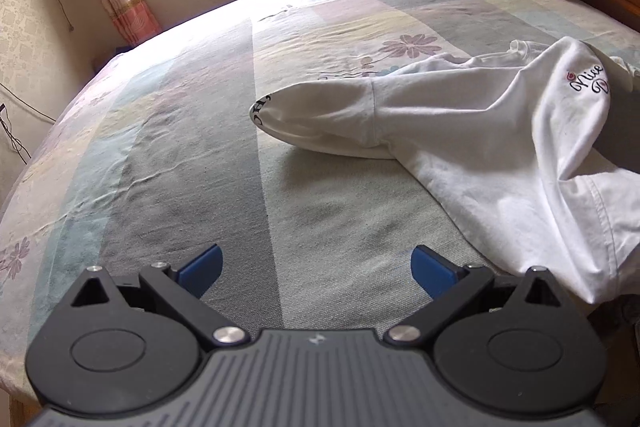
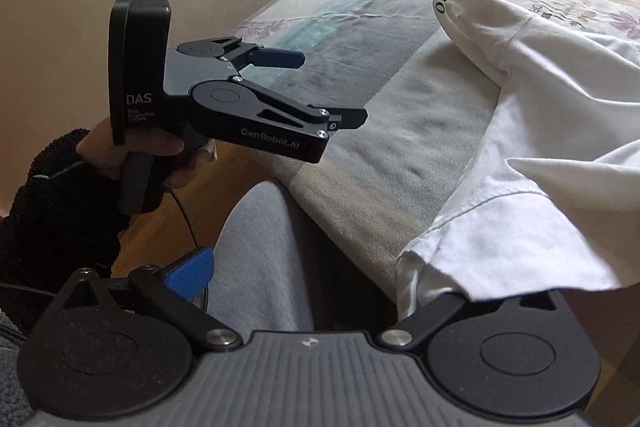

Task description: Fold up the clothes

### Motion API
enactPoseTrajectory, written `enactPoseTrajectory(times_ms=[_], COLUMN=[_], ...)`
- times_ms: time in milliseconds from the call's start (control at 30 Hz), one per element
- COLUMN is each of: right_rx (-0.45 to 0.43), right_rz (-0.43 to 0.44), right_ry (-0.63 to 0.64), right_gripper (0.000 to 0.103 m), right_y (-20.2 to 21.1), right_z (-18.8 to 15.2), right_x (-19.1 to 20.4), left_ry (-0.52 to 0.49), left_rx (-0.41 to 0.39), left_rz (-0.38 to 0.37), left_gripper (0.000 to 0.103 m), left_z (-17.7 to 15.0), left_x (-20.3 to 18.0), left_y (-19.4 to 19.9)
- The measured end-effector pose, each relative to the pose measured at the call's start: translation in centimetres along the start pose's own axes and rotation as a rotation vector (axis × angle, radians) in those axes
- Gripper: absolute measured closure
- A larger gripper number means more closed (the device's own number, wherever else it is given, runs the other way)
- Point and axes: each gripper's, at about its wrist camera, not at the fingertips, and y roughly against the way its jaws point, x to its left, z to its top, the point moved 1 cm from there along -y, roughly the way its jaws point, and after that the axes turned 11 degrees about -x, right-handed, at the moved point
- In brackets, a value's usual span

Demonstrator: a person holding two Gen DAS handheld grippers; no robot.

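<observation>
The white shirt (image 1: pixel 500 131) lies crumpled on the bed (image 1: pixel 200 147), toward its near edge, with one sleeve (image 1: pixel 316 111) stretched out to the left. The left gripper (image 1: pixel 316 269) hovers above the bedsheet beside the shirt, its blue fingers (image 1: pixel 202 269) spread wide and holding nothing. The right gripper (image 2: pixel 316 279) is at the shirt hem (image 2: pixel 480 247); its jaws stand apart, and cloth covers the right finger, touching it

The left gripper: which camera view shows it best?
The right wrist view: the whole left gripper shows from the side, jaws open, empty, held by a hand over the bed. The left wrist view shows only its own blue fingertips and base.
</observation>
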Motion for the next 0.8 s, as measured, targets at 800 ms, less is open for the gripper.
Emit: enactPoseTrajectory(times_ms=[800], right_rx=[-0.004], right_rz=[-0.346], right_ry=[-0.328], right_gripper=[0.000], right_y=[9.3], right_z=[-2.2], right_x=[-4.7], left_ry=[-0.051], left_rx=[-0.054], left_rz=[-0.062], left_gripper=[0.002], left_z=[2.9], left_x=[-4.1], left_y=[1.5])
